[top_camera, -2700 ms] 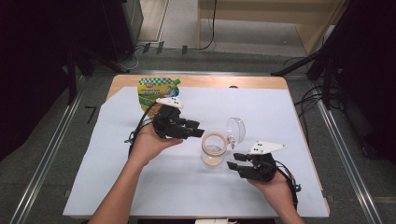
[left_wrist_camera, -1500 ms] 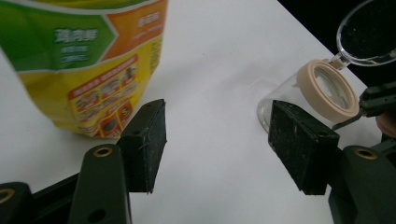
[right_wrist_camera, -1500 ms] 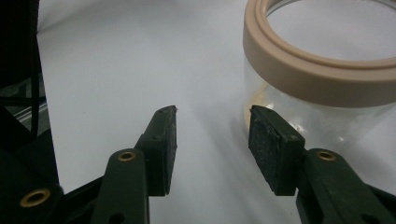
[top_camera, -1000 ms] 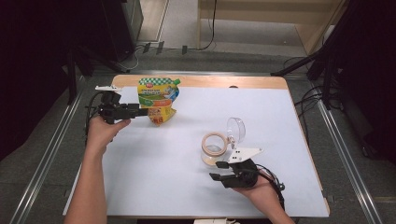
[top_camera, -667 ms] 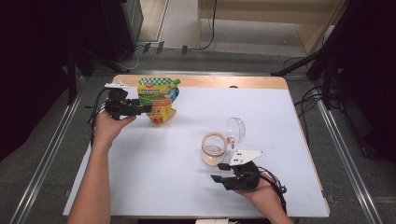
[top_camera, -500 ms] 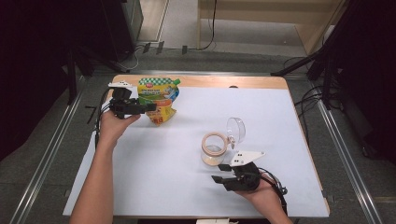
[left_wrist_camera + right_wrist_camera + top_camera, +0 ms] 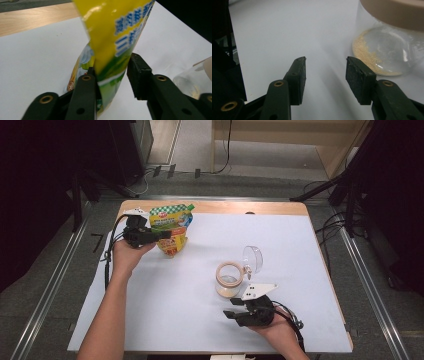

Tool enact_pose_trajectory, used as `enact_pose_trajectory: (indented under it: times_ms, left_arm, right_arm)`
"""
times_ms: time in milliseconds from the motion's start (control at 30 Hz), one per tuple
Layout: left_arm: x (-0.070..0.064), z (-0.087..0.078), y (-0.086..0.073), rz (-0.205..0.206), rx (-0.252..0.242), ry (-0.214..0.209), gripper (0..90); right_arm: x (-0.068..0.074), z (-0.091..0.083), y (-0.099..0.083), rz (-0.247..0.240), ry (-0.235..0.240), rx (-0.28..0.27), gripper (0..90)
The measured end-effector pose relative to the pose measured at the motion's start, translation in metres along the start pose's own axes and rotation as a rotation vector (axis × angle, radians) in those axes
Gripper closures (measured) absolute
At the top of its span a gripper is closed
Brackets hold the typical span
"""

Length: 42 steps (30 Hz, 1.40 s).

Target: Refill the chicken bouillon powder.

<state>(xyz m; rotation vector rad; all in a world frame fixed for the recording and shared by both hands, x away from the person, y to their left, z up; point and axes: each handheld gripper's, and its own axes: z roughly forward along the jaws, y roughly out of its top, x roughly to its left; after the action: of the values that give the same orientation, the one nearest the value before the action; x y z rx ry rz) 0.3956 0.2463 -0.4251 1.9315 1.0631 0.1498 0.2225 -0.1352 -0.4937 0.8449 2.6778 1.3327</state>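
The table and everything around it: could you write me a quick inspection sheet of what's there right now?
Surface: white sheet over a wooden table.
Job's things: yellow-green pouch, upright at the far left; glass jar with a tan rim and pale grains at the bottom.
Clutter: clear lid just behind the jar.
Grippers: left gripper straddles the pouch, one jaw touching, the other with a gap; right gripper open, empty, near the jar.
Cables: black cable trails from the left gripper.
Surroundings: grey floor, dark stands, floor cables.
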Motion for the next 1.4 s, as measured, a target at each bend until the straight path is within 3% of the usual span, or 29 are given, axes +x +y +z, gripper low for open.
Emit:
enact_pose_trajectory:
  times_ms: [100,200,400,667,933,1067,1400]
  left_arm:
    - [0.001,0.0,0.0,-0.029,0.006,-0.021,78.5]
    - [-0.001,-0.004,0.0,-0.036,0.004,-0.011,85.3]
    - [-0.002,-0.008,-0.001,-0.058,-0.006,-0.007,88.9]
    - [-0.011,-0.022,-0.001,-0.103,0.004,-0.041,90.0]
    - [-0.032,-0.044,-0.002,-0.063,0.042,-0.094,90.0]
    - [-0.042,-0.053,-0.002,-0.047,0.034,-0.128,90.0]
    - [-0.065,-0.061,-0.004,-0.006,0.053,-0.163,90.0]
  right_arm:
    - [0.002,0.001,0.001,0.007,0.014,-0.012,52.0]
    - [0.005,-0.002,0.001,0.001,0.012,-0.033,52.0]
    - [0.006,-0.006,0.003,0.001,0.007,-0.07,52.0]
    - [0.011,-0.001,0.006,-0.004,0.016,-0.078,52.0]
    - [0.019,0.01,0.01,-0.039,0.034,-0.08,52.2]
    - [0.022,0.015,0.013,-0.034,0.037,-0.083,51.9]
    - [0.025,0.029,0.018,-0.044,0.025,-0.076,50.6]
